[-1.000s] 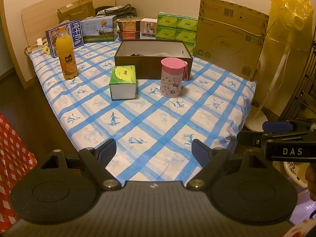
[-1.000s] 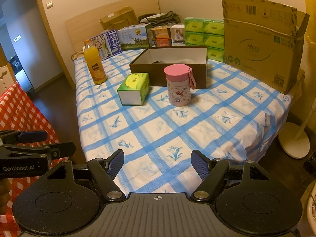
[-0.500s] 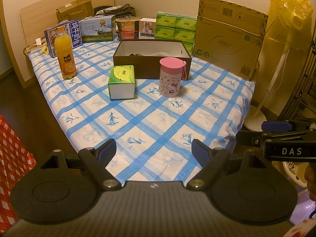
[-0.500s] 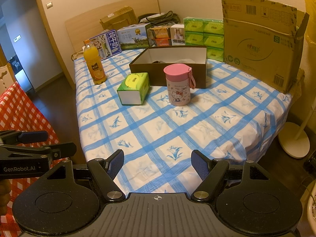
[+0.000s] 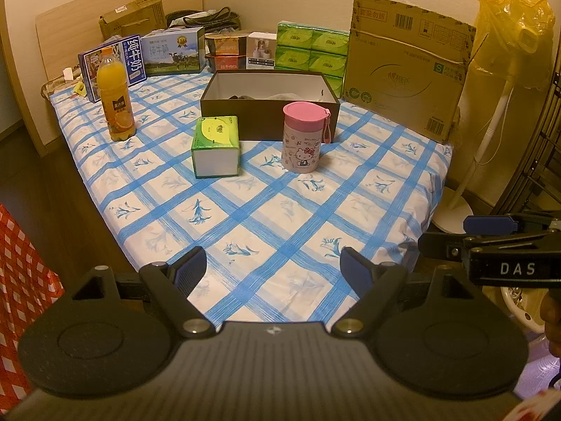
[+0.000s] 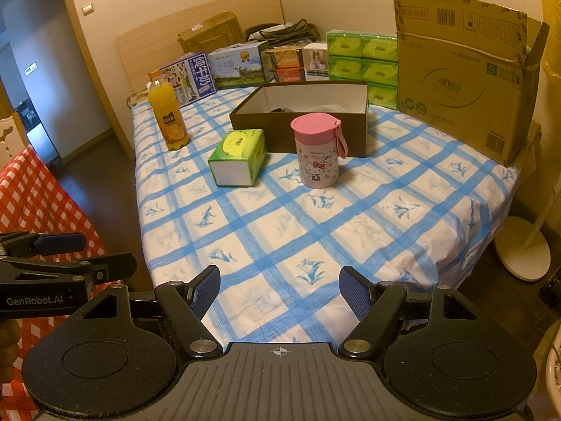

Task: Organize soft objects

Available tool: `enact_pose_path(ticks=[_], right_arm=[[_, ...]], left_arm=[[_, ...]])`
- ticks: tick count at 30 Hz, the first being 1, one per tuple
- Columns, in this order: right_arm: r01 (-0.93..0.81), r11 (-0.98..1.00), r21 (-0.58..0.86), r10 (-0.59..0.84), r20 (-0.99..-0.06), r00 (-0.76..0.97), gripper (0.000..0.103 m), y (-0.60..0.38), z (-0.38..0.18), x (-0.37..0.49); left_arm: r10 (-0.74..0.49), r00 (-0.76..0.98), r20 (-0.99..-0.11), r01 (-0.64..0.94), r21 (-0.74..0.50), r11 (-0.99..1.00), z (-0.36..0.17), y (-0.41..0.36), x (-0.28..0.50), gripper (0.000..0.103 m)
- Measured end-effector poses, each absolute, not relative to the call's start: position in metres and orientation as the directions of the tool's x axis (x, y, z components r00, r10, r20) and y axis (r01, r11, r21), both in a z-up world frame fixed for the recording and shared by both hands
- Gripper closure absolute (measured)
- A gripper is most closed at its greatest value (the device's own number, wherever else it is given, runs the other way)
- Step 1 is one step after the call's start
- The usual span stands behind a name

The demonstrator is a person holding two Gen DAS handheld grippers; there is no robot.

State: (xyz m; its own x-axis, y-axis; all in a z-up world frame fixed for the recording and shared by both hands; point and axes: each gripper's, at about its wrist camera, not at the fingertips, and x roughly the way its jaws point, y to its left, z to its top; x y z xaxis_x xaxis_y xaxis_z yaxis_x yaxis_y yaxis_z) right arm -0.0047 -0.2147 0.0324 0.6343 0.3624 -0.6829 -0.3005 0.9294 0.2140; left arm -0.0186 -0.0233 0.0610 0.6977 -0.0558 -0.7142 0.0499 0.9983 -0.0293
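A: Left gripper (image 5: 271, 268)?
B: Jaws wide, nothing between them, poised above the near edge of the checked tablecloth (image 5: 280, 210). Same with the right gripper (image 6: 278, 289) (wide, empty, touching nothing).
A: Soft thing to sort?
B: Probably the green tissue pack (image 5: 216, 146), far off mid-table, left of the pink cup (image 5: 304, 137), just in front of the open brown box (image 5: 270, 108). Likely staged there for an easy drop into that box.
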Motion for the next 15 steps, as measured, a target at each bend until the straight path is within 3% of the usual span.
enact_pose_path(ticks=[15], right_arm=[[-0.301,0.929,0.214,0.363,-0.683,0.634,0.028,-0.2146,0.0324,-0.0048]], left_arm=[[-0.056,0.698,-0.714,0.05,-0.03,0.998,0.0609,-0.024,-0.0182,0.021]])
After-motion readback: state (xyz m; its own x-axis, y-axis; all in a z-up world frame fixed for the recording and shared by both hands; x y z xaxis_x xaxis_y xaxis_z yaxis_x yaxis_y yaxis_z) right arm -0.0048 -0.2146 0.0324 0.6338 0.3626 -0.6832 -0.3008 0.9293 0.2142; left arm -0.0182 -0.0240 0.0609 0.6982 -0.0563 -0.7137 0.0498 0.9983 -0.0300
